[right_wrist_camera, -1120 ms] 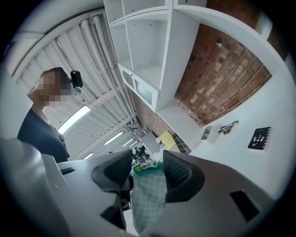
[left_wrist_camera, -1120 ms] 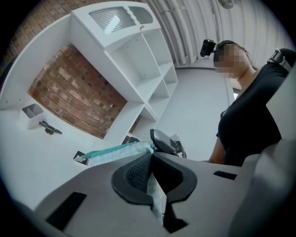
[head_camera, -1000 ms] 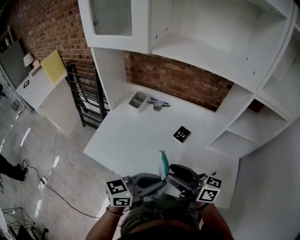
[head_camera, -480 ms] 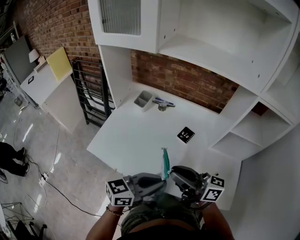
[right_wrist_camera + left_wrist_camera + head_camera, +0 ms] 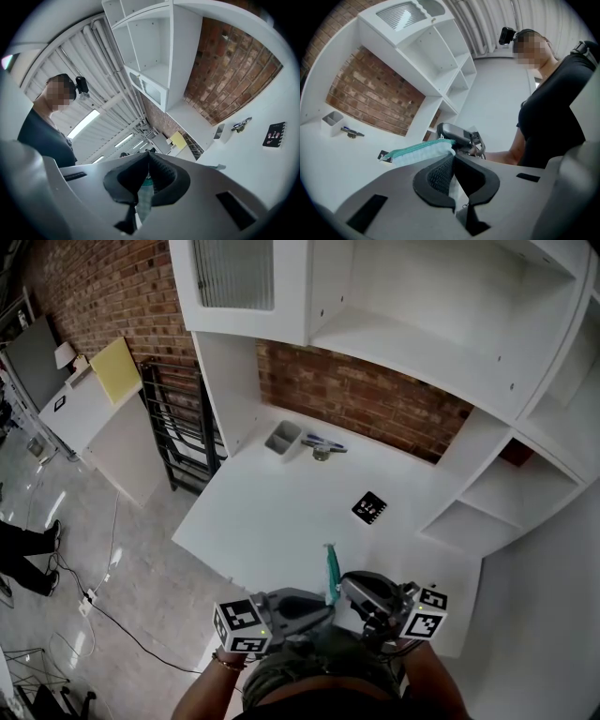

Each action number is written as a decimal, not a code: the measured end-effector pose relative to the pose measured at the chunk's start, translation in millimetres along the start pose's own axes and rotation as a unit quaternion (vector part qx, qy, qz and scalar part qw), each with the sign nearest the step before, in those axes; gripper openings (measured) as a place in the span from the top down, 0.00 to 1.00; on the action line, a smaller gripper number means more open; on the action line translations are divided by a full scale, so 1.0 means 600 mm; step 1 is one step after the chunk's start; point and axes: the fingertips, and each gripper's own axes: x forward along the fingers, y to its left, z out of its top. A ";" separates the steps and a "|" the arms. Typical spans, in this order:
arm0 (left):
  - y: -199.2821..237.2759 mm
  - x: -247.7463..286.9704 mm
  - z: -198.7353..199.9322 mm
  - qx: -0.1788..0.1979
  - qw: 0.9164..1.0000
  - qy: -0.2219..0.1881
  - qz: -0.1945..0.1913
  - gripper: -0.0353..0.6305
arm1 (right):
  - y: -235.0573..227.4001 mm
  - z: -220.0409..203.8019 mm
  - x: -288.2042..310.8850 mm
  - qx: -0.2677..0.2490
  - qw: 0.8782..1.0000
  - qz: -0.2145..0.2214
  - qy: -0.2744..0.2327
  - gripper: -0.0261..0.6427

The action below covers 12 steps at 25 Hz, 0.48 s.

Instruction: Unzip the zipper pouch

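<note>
Closed within the last second, the right gripper [image 5: 148,161] is now pinched shut on the teal zipper edge of the pouch [image 5: 423,151], which is held upright in the air over the near edge of the table [image 5: 281,512]. The left gripper [image 5: 452,158] is clamped tight on its pale mesh side. The pouch is judged light, soft and floppy, so the fabric beside the slider is best kept taut.
</note>
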 end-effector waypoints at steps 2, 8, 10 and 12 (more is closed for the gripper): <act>-0.002 0.003 -0.002 0.003 1.000 0.005 -0.002 0.94 | 0.001 0.002 -0.001 -0.007 1.000 -0.001 0.002 0.96; -0.014 0.013 -0.009 0.020 0.999 0.030 -0.018 0.94 | -0.013 -0.001 -0.003 -0.032 0.999 -0.035 0.015 0.96; -0.019 0.018 -0.014 0.022 0.999 0.037 -0.026 0.94 | -0.027 -0.004 -0.005 -0.033 0.998 -0.054 0.017 0.96; -0.022 0.020 -0.016 0.020 0.999 0.038 -0.030 0.94 | -0.037 -0.001 -0.010 -0.028 0.998 -0.063 0.013 0.96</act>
